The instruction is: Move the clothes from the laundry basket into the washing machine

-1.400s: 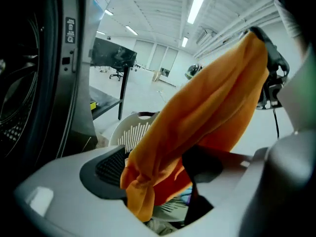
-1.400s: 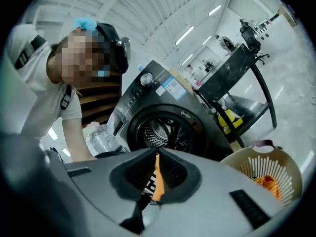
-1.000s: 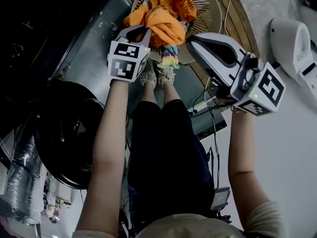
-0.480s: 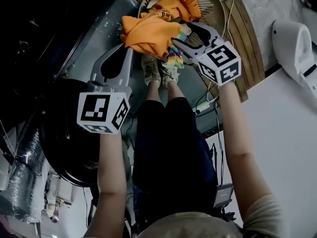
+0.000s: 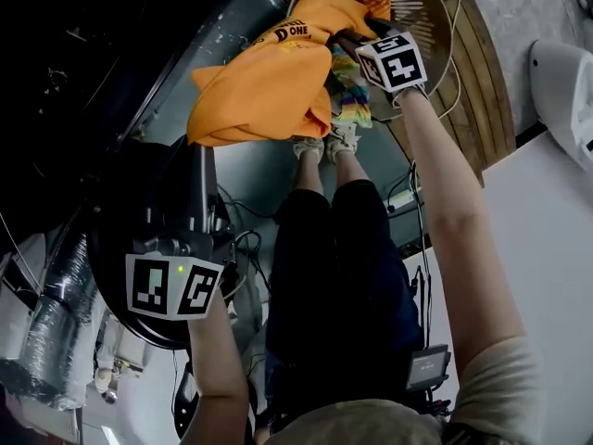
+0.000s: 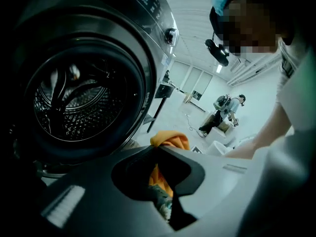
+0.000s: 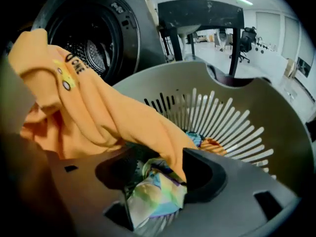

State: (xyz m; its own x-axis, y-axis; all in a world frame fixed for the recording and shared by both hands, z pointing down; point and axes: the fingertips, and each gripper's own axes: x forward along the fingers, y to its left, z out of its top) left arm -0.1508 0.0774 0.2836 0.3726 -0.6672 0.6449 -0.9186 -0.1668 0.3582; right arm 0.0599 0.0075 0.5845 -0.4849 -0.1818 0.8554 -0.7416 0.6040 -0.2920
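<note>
The left tool (image 5: pixel 201 152) is clamped tight on the orange shirt (image 5: pixel 264 82), which hangs stretched just outside the laundry basket (image 5: pixel 423 9), one end trailing into it. Inside the basket, the right tool (image 7: pixel 160 164) has just been opening its jaws wide, with a multicoloured cloth (image 7: pixel 153 194) loose between them.

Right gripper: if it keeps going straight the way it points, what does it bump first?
Probably the rainbow-coloured cloth in the laundry basket. The right gripper has just been opening its jaws, and that cloth sits between them, partly under the orange shirt.
</note>
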